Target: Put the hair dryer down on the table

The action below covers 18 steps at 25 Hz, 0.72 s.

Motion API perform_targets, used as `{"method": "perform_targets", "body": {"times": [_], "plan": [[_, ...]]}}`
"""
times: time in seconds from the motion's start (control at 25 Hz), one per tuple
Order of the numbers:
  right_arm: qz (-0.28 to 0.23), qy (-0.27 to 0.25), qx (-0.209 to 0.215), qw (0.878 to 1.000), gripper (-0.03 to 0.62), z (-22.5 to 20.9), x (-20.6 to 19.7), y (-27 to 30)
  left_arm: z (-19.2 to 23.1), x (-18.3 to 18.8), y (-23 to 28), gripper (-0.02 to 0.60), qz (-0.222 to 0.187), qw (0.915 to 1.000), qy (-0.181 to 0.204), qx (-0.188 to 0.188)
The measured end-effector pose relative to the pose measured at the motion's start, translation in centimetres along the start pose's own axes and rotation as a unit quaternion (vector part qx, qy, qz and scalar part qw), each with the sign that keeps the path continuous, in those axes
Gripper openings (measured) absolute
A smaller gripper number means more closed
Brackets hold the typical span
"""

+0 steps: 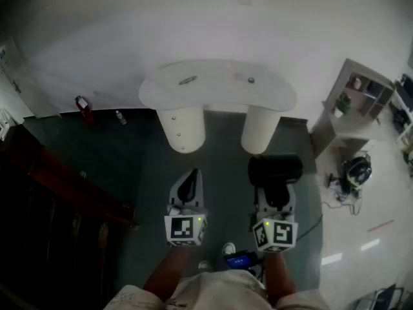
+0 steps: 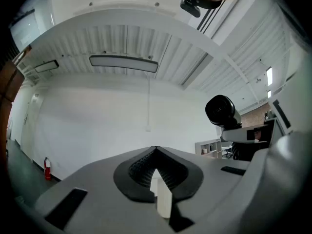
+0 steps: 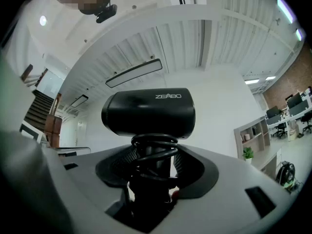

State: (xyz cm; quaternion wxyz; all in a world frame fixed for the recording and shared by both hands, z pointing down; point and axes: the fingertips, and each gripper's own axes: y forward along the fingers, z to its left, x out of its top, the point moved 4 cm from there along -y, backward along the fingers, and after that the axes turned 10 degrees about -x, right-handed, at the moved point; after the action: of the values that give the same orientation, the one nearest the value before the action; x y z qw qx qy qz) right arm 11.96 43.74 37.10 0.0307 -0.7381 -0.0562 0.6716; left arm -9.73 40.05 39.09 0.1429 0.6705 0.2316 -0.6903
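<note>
A black hair dryer (image 1: pixel 275 170) stands upright in my right gripper (image 1: pixel 275 191), held over the floor in front of the white curved table (image 1: pixel 218 92). In the right gripper view the jaws close on the handle, which has its cord coiled round it, below the dryer's barrel (image 3: pixel 148 112); the gripper (image 3: pixel 155 156) is shut on it. My left gripper (image 1: pixel 187 187) hangs beside it to the left, its jaws together with nothing in them (image 2: pixel 156 150). From the left gripper view the hair dryer (image 2: pixel 222 111) shows at the right.
The table rests on two thick white legs (image 1: pixel 182 129), with small items (image 1: pixel 188 80) on top. A white shelf unit (image 1: pixel 358 99) and a backpack (image 1: pixel 356 171) are at the right. A dark wooden stair (image 1: pixel 45 192) and a red extinguisher (image 1: pixel 82 106) are at the left.
</note>
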Motion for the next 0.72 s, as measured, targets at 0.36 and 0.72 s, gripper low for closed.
{"method": "perform_targets", "body": {"times": [0.36, 0.72], "plan": [[-0.005, -0.009, 0.008, 1.000, 0.241, 3.5, 1.2, -4.7, -0.2, 1.9, -5.3, -0.003, -0.015, 0.9998, -0.008, -0.009], [0.008, -0.019, 0.011, 1.000, 0.241, 2.8, 0.6, -4.2, -0.8, 1.6, -4.4, -0.003, -0.012, 0.9998, -0.015, -0.003]]}}
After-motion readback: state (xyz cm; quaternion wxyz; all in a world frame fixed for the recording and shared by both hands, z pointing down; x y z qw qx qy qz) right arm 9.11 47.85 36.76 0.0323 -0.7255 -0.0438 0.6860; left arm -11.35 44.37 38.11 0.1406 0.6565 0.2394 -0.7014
